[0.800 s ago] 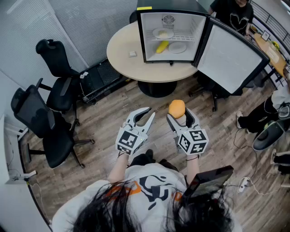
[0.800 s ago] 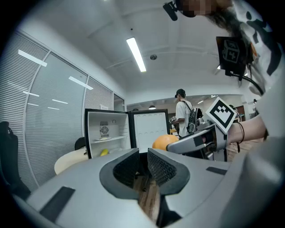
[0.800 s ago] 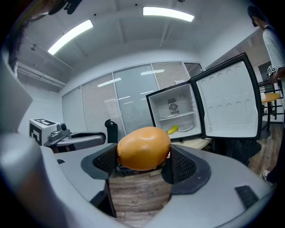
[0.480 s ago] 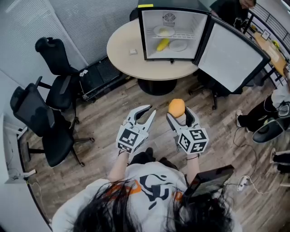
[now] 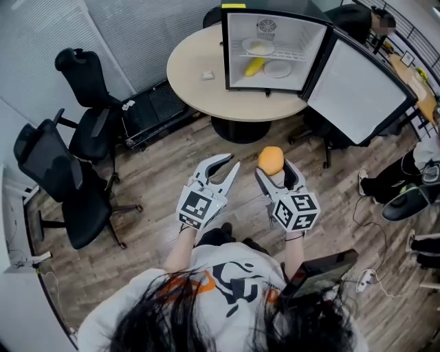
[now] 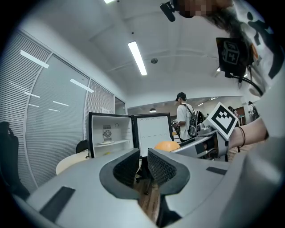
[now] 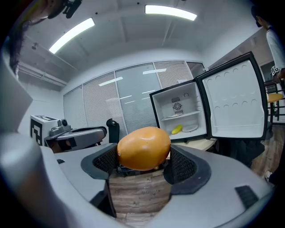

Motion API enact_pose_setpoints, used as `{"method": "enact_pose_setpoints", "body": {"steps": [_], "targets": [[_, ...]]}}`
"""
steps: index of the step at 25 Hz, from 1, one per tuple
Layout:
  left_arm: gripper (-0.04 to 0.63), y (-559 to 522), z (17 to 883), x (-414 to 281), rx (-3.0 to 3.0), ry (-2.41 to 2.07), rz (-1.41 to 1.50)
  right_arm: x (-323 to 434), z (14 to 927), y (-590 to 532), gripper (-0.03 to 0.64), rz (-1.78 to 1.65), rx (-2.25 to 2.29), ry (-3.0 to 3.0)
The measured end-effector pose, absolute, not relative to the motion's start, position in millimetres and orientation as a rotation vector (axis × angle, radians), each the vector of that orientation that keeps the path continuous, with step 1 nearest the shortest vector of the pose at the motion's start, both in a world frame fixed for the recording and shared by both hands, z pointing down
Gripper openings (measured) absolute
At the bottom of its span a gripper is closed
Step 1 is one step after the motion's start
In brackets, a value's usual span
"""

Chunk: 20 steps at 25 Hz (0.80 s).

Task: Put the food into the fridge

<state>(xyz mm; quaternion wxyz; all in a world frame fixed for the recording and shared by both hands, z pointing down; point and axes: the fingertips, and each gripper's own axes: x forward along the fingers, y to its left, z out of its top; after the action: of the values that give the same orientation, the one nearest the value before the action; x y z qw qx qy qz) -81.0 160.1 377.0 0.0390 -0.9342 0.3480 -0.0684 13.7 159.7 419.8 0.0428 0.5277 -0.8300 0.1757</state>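
An orange mango-like fruit [image 5: 271,158] [image 7: 143,148] sits between the pads of my right gripper [image 5: 273,169] [image 7: 144,162], which is shut on it above the wood floor. My left gripper [image 5: 234,161] [image 6: 142,167] hangs beside it on the left, with its jaws a narrow gap apart and nothing between them. Ahead, a small black fridge [image 5: 275,48] [image 7: 180,113] [image 6: 107,136] stands on a round table [image 5: 199,75] with its door [image 5: 357,89] swung open to the right. Inside are a yellow food item [image 5: 255,66] [image 7: 177,129] and two white plates [image 5: 278,69].
Two black office chairs [image 5: 89,130] [image 5: 55,185] stand on the left. A person [image 5: 357,17] is behind the fridge door. Another person's legs and shoes [image 5: 412,185] are at the right edge. A small white object [image 5: 208,75] lies on the table.
The head view has shifted a little, so the fridge and table sit slightly further right. Both grippers keep their pose and the fruit stays held.
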Motion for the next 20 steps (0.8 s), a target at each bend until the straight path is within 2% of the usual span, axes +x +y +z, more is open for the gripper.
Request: {"method": "enact_pose_setpoints", "body": {"steps": [20], "targets": [[0.052, 90, 389, -121, -2.940, 1.021, -0.153, -39, 444, 98, 0.376, 0.584, 1.585, -2.487]]}}
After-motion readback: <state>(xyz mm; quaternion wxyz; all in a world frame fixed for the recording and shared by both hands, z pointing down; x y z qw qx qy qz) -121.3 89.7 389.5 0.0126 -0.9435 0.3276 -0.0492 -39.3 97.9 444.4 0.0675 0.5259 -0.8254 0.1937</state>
